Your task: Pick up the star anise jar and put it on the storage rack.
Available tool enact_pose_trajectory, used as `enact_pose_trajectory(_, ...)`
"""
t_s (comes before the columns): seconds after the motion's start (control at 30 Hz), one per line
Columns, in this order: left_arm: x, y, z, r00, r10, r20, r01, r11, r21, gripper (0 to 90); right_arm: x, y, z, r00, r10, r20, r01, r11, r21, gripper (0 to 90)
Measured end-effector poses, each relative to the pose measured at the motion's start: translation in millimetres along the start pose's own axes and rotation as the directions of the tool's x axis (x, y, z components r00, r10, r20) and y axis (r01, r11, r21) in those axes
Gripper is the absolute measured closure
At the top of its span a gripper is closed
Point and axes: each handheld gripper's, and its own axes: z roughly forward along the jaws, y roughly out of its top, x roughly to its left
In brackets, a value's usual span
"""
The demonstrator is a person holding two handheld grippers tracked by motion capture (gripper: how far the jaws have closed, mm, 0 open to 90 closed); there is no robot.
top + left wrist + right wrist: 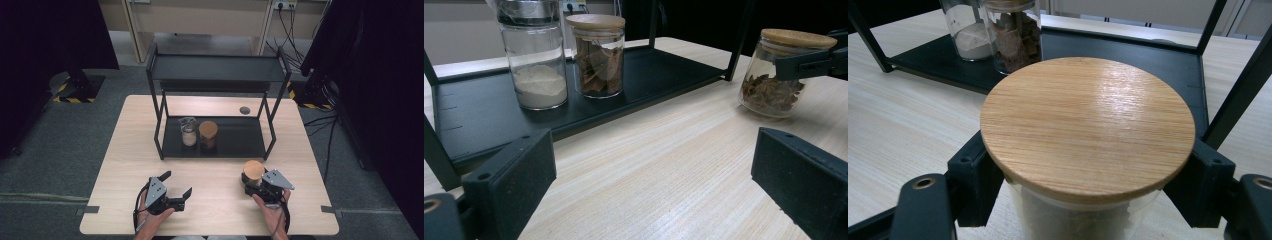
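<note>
Round wooden lid – clear glass jar, brown spice pieces inside.

No text, label, brand or number can be read anywhere: the glass jars bear no lettering, and neither does the black rack (the yellow-and-black hazard stripes on the floor are the one sign-like marking).

A: What sort of place is seen?

B: A recording lab is suggested: black curtains are hung either side of the pale wooden table, hazard-taped stand bases and trailing cables are seen beside it.
</note>
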Motion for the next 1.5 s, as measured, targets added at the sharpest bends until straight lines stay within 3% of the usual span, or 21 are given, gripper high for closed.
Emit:
enact_pose_trajectory(0.37, 0.0, 0.0, -0.1, 1.0, 0.0, 0.0, 0.0, 1.0, 0.0, 3.5, 4.0, 7.9, 0.3, 0.9994, -0.034, -0.001, 0.034, 0.999, -0.013, 25.7)
enact_pose_trajectory(1.5, 0.0, 0.0, -0.1, 1.0, 0.0, 0.001, 0.0, 1.0, 0.0, 3.5, 15.4, 28.2, 13.0, 0.996, -0.068, -0.058, 0.068, 0.998, -0.007, 25.7)
